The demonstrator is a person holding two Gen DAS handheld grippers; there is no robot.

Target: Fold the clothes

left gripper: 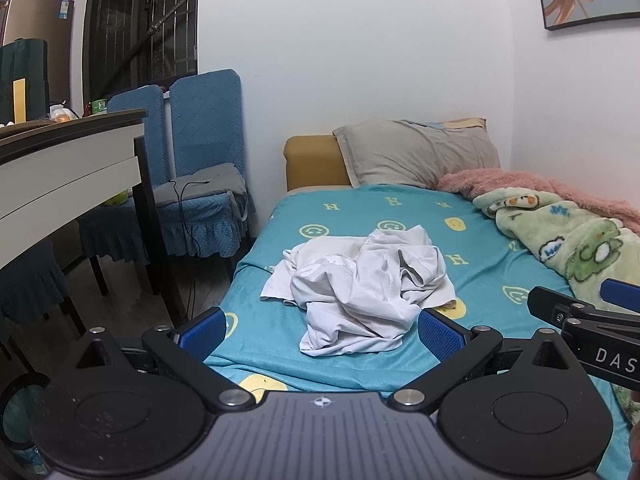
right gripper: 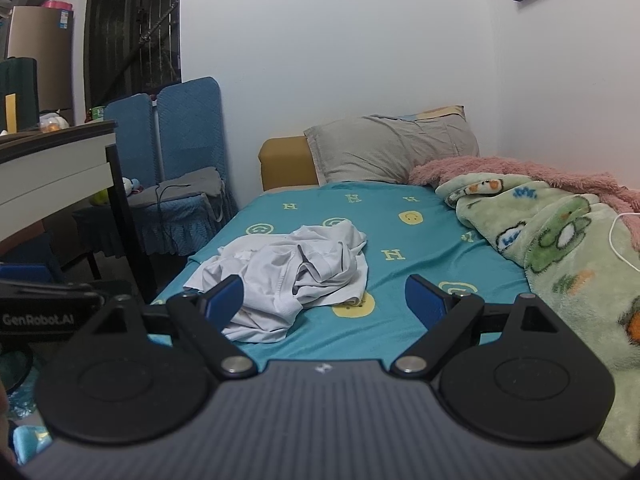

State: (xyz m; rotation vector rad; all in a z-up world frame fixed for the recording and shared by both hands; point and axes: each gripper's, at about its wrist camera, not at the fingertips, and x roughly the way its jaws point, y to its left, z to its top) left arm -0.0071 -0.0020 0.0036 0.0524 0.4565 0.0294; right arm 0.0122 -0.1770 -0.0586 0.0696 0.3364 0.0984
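One crumpled white garment (left gripper: 360, 292) lies in a loose heap on the bed (left gripper: 472, 240), on the teal sheet printed with smiley faces, nearer the bed's left edge than its wall side and well short of the head end. It is bunched with folds and a dark-edged opening facing up; whether it is a single piece or more cannot be told from the heap.

Two grippers are in view. The left gripper (left gripper: 320, 330) hangs low over the foot end of the bed, its two blue-padded fingers (left gripper: 200, 332) spread wide apart with the garment seen between them, not touching it as far as can be judged. The right gripper (right gripper: 326, 306) is beside it, toward the wall side, its two fingers (right gripper: 426, 304) likewise spread apart and holding nothing.

At the head end rests one grey pillow (left gripper: 416, 152). Along the wall-side edge lie two blankets: one green cartoon-print blanket (right gripper: 560, 248) and one pink fluffy blanket (right gripper: 520, 172) beneath it. Left of the bed stand two blue-covered chairs (left gripper: 192, 152).
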